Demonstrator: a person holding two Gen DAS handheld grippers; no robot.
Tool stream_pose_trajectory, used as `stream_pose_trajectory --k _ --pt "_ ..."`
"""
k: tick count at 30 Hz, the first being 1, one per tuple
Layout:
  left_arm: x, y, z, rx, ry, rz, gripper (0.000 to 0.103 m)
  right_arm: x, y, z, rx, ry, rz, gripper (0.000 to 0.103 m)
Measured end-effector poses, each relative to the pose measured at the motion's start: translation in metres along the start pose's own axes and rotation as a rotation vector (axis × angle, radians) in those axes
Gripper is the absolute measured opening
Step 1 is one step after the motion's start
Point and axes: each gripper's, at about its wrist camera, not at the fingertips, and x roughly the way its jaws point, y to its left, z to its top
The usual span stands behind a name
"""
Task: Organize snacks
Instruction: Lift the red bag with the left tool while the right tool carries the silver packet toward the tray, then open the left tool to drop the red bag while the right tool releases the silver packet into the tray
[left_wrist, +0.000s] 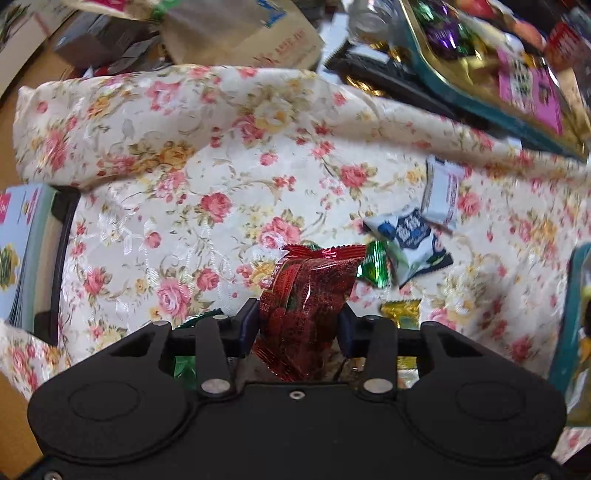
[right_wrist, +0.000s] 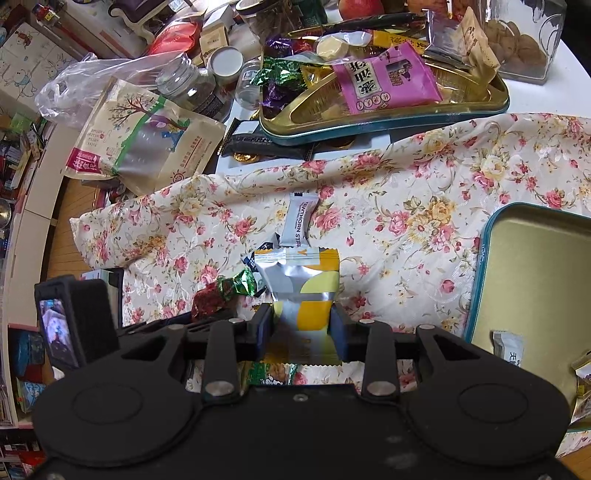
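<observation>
Floral tablecloth (left_wrist: 207, 155) backdrop: left gripper (left_wrist: 298, 325) jaws clamped on red strawberry-print snack packet (left_wrist: 306, 306), right gripper (right_wrist: 302, 326) jaws clamped on silver-yellow snack packet (right_wrist: 303, 284), both packets upright between pads.

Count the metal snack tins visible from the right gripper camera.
2. One filled tin sits at the far table edge; one nearly empty tin lies on the floral cloth, right side. Clutter may hide others.
</observation>
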Motion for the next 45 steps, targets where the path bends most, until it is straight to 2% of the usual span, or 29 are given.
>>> stream_pose_trajectory --k 4,10,15,23,36,40,45 --pt "-0.033 0.007 0.008 -0.055 -0.054 -0.009 0.05 -0.007 -0.005 0.004 0.019 -0.022 0.0 0.036" --pt "-0.082 0.011 0.023 -0.15 -0.086 -0.083 0.05 -0.023 -0.021 0.014 0.073 -0.069 0.003 0.036" --pt "-0.108 -0.005 0.026 -0.145 -0.111 -0.124 0.05 -0.043 -0.04 0.02 0.112 -0.138 -0.02 0.036" --pt "-0.128 -0.071 0.014 0.011 -0.101 -0.223 0.05 -0.069 -0.092 0.017 0.196 -0.218 -0.1 0.036" --pt "-0.124 -0.202 -0.036 0.315 -0.031 -0.281 0.05 -0.126 -0.199 -0.034 0.402 -0.352 -0.229 0.036" --pt "-0.12 -0.23 -0.052 0.387 -0.015 -0.287 0.05 -0.14 -0.217 -0.042 0.43 -0.382 -0.24 0.036" --pt "-0.111 -0.255 -0.066 0.433 -0.002 -0.286 0.05 -0.143 -0.233 -0.044 0.438 -0.384 -0.268 0.036"
